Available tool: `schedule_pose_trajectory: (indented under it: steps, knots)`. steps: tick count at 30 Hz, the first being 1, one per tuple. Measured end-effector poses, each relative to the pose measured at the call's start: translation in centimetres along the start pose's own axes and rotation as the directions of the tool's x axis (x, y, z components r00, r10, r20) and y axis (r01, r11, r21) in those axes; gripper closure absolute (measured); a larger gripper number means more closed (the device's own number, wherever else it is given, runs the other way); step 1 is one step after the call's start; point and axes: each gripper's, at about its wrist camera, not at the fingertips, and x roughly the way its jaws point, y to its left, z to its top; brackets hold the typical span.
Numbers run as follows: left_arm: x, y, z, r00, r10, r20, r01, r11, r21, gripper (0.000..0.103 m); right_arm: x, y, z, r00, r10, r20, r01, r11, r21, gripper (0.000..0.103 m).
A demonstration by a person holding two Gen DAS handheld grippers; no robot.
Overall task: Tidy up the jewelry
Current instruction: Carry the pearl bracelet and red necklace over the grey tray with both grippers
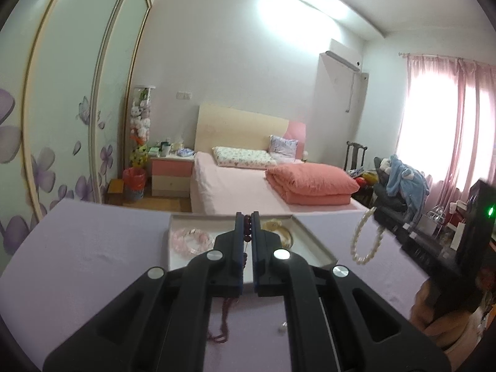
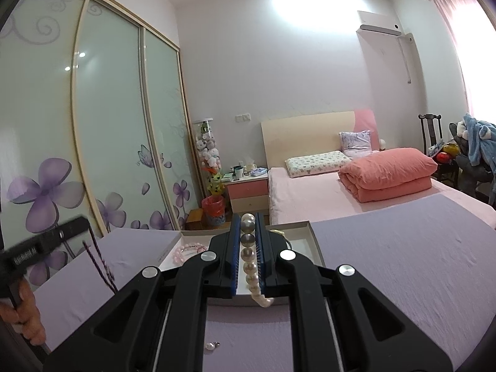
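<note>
Leftmost of the task's things, the left tool point(image 1: 247, 228) is clenched on a dark red bead strand point(image 1: 247, 229), whose beads sit pinched between the two pads while its maroon cord tassel point(image 1: 223, 319) trails down behind the fingers toward the lavender tabletop point(image 1: 93, 263). Straight ahead of and just below that tool lies the open white box point(image 1: 322, 252), its long axis running left to right across the view, so the strand hangs roughly over the middle of the tray. Inside the box, a pink bead bracelet point(image 1: 192, 241) rests in the left part and a gold-coloured piece point(image 1: 280, 231) in the right part; the bare floor between them is the likely drop spot. Further right, the right tool point(image 2: 248, 248) is closed on a pearl bracelet point(image 2: 249, 254), gripped along its row of pearls, with the rest of the loop dangling free beside the box's right edge as seen from the left wrist. Both tools seem near the box, yet the left looks better centred over it, so I judge its strand goes in first. A loose pearl earring point(image 2: 212, 346) lies on the tabletop near the person.
</note>
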Motion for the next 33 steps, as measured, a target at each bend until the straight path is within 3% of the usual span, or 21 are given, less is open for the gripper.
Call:
schedule_pose_trajectory:
  steps: [10,25,33]
  knots:
    - [1.7,-0.9,4.5,0.997,0.027,0.067,-0.028,0.999,0.022,0.098,1.6,0.1,1.2,1.0,0.012,0.009,-0.012,1.0,0.003,0.093]
    - [8.7,0.3,6.6,0.992,0.1,0.083,-0.101,0.995,0.016,0.098,7.1,0.6,1.6,1.0,-0.02,-0.003,0.02,1.0,-0.011,0.093]
    - [11.8,1.3,8.7,0.989,0.102,0.105,-0.1,0.995,-0.021,0.098,9.8,0.4,1.6,0.999,-0.037,-0.01,0.037,0.999,-0.002,0.093]
